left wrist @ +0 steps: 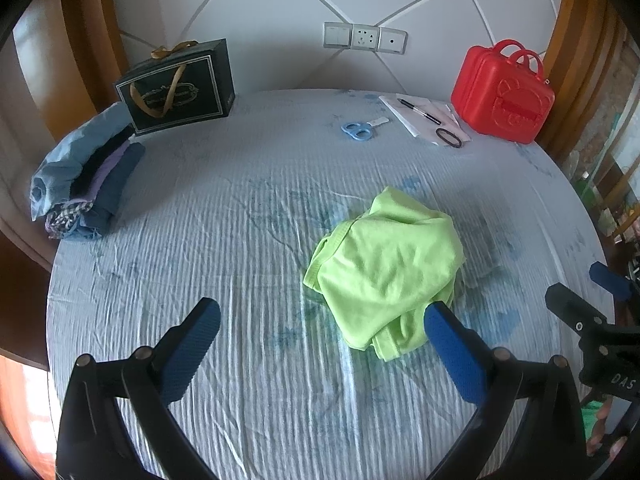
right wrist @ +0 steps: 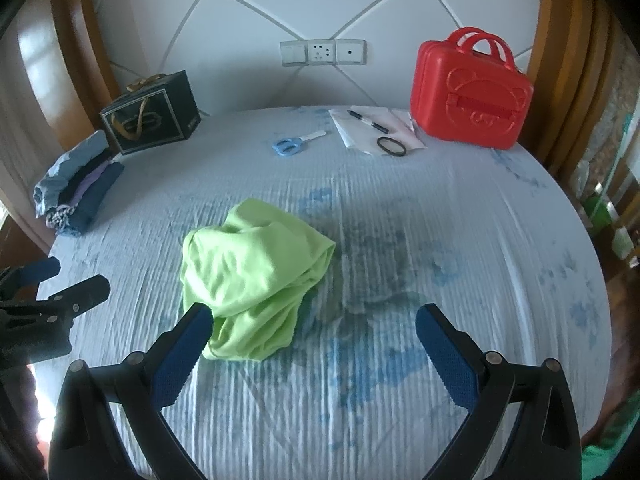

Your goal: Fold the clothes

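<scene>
A crumpled lime-green garment (left wrist: 386, 268) lies in a heap on the light blue striped bedsheet (left wrist: 240, 208); it also shows in the right wrist view (right wrist: 252, 276). My left gripper (left wrist: 322, 316) is open and empty, held above the sheet, with the heap just beyond its right finger. My right gripper (right wrist: 314, 320) is open and empty, with the heap just beyond its left finger. Each gripper shows at the edge of the other's view, the right gripper (left wrist: 588, 284) at the right and the left gripper (right wrist: 68, 276) at the left.
A stack of folded clothes (left wrist: 86, 176) lies at the far left beside a dark gift bag (left wrist: 180, 88). Blue scissors (left wrist: 358, 131), papers with a pen (left wrist: 420, 114), a black ring (left wrist: 449, 138) and a red case (left wrist: 502, 94) sit at the back.
</scene>
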The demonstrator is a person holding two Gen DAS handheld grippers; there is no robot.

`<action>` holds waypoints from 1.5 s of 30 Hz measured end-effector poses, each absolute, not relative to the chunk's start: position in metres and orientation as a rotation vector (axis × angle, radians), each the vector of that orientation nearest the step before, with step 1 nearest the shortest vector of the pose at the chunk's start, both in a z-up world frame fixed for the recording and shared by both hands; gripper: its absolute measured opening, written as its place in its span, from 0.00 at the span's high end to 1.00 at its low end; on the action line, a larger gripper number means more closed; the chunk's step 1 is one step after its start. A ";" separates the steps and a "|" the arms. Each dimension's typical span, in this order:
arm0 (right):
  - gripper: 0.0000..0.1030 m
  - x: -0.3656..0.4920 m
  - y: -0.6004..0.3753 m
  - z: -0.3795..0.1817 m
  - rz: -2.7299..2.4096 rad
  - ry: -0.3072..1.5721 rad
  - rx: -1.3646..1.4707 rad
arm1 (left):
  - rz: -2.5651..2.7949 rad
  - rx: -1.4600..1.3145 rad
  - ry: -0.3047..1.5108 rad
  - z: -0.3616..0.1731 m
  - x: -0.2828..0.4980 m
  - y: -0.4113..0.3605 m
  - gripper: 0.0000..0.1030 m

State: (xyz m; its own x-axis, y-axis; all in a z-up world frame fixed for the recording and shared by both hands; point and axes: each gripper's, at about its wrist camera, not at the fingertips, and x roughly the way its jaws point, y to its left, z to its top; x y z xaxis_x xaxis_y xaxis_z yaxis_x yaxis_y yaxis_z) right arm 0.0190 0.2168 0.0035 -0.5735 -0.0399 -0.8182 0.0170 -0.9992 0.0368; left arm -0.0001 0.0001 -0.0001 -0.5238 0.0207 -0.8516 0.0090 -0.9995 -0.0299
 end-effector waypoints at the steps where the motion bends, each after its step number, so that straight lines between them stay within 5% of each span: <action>1: 0.00 0.018 0.217 0.003 -2.758 -0.038 1.439 | 2.734 -1.530 -0.048 0.000 -0.001 0.000 0.00; 45: 0.00 0.007 0.225 -0.010 -2.710 -0.083 1.501 | 2.639 -1.627 -0.065 -0.024 -0.017 0.002 0.00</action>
State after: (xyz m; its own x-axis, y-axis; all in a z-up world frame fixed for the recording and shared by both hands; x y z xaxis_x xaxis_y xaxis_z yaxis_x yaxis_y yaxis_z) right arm 0.0066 0.2249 -0.0096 -0.5303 -0.0632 -0.8454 0.0114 -0.9977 0.0674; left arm -0.0173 0.0020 -0.0239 -0.4488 0.0565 -0.8919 -0.0122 -0.9983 -0.0571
